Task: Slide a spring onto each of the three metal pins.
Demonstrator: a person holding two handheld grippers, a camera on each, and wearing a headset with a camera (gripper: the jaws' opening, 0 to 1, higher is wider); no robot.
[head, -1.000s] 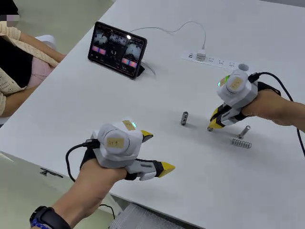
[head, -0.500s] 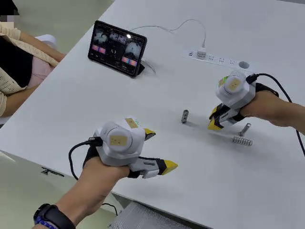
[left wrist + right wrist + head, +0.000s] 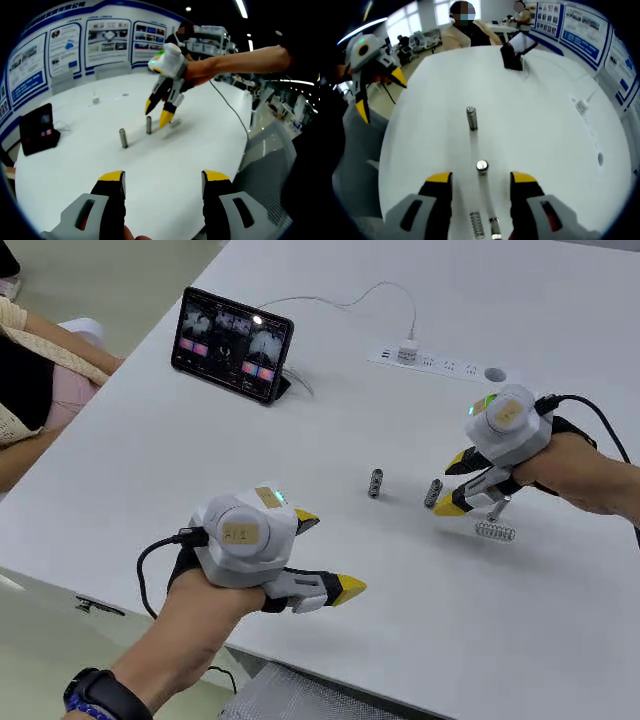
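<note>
Hovering low over the desk point(image 3: 250, 470), the right tool point(image 3: 450, 485) has its jaws spread and holds nothing. First upright pin point(image 3: 433, 493) stands just beside its tips. Second upright pin point(image 3: 375, 483) stands further left. Third pin point(image 3: 497, 508) lies flat under the right tool, with the loose spring point(image 3: 494, 531) just beside it. Left tool point(image 3: 330, 554) is spread and empty near the desk's front edge, well apart from the pins.

Silver pins point(image 3: 375, 483) and spring point(image 3: 494, 531), white table point(image 3: 300, 460), black tablet point(image 3: 232, 343).
</note>
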